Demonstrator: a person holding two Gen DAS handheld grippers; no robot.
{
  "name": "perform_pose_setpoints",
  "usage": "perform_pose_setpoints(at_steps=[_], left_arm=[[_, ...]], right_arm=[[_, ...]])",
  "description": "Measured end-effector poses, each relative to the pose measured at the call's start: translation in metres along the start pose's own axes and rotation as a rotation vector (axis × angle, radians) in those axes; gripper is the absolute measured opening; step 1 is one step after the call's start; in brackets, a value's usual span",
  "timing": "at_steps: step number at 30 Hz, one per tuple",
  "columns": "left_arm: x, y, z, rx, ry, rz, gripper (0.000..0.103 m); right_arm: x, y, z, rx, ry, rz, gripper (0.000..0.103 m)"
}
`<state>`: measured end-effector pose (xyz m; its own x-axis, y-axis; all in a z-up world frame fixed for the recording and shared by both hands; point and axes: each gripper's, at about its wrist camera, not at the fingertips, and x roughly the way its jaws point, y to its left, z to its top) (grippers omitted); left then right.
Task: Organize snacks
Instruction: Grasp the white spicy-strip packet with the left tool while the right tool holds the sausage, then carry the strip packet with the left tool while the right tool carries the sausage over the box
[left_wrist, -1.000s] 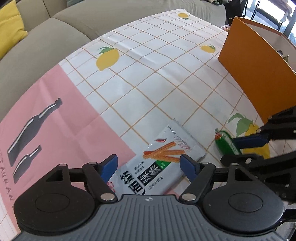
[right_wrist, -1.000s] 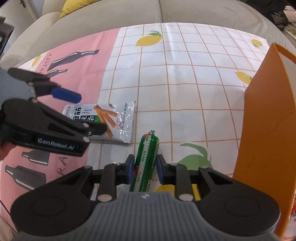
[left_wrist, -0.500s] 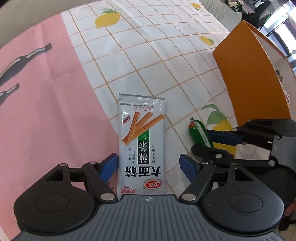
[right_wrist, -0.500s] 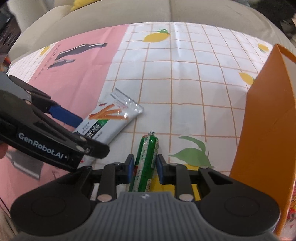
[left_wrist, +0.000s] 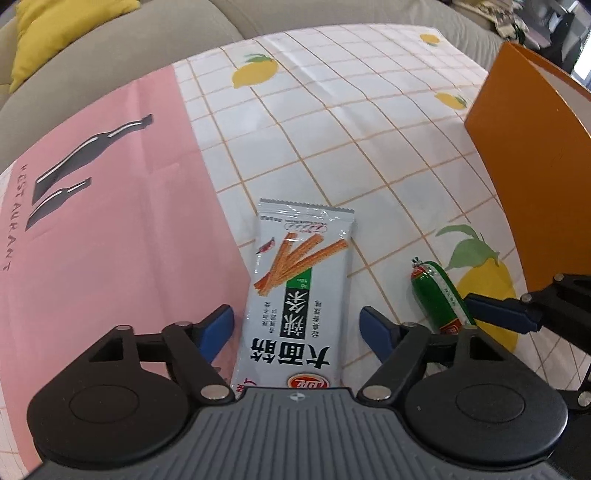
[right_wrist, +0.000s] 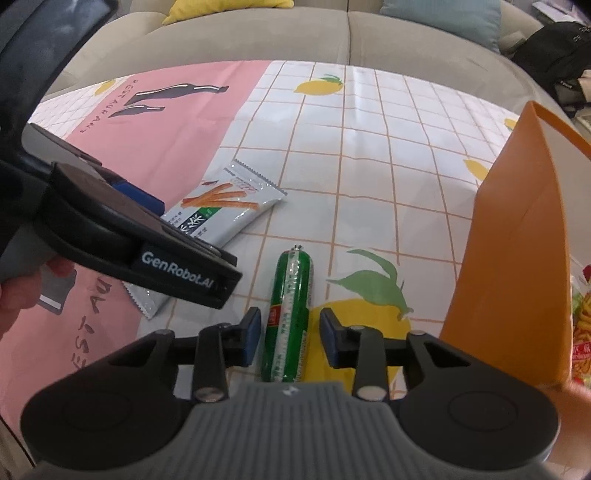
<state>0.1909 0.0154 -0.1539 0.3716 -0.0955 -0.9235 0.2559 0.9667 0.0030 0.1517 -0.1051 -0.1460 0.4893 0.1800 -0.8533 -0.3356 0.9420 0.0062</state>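
A silver snack packet (left_wrist: 303, 280) printed with orange sticks lies flat on the tablecloth, lengthwise between the blue pads of my left gripper (left_wrist: 297, 321). Those jaws are closing, but a gap shows on both sides of the packet. A green sausage stick (right_wrist: 291, 295) lies on a printed lemon, between the fingers of my right gripper (right_wrist: 291, 325). Those jaws are opening and both pads stand clear of it. The packet (right_wrist: 221, 210) also shows in the right wrist view, and the sausage (left_wrist: 439, 295) in the left.
An orange box (right_wrist: 517, 240) stands upright at the right, with a red-and-yellow snack bag (right_wrist: 581, 332) inside it. The pink and lemon-check tablecloth (left_wrist: 332, 129) covers the surface. A grey sofa with a yellow cushion (left_wrist: 55, 29) lies behind.
The right jaws have parted and let go of the sausage, which lies on the cloth. The left gripper has turned, so the packet lies straight between its fingers.
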Motion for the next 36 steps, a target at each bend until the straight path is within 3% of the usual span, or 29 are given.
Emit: perform_pose_setpoints(at_steps=[4, 5, 8, 18, 25, 36], left_arm=[[-0.006, 0.000, -0.003, -0.048, -0.035, 0.011, 0.062], [-0.006, -0.001, -0.003, -0.062, -0.035, 0.019, 0.061], [-0.010, -0.006, -0.007, -0.088, -0.047, 0.031, 0.058], [-0.036, 0.009, -0.028, -0.307, -0.087, -0.063, 0.055], [-0.072, 0.018, -0.046, -0.408, -0.119, -0.136, 0.055], [-0.141, -0.007, -0.043, -0.414, -0.213, -0.263, 0.055]], right_arm=[[-0.003, 0.003, -0.004, 0.019, -0.018, -0.017, 0.026], [-0.003, 0.003, -0.005, 0.023, -0.021, -0.022, 0.022], [-0.003, 0.004, -0.005, 0.027, -0.025, -0.020, 0.021], [-0.011, 0.002, -0.005, 0.050, -0.020, 0.024, 0.020], [-0.040, 0.006, -0.005, 0.080, -0.049, 0.078, 0.020], [-0.117, -0.013, -0.007, 0.119, -0.136, 0.112, 0.020]])
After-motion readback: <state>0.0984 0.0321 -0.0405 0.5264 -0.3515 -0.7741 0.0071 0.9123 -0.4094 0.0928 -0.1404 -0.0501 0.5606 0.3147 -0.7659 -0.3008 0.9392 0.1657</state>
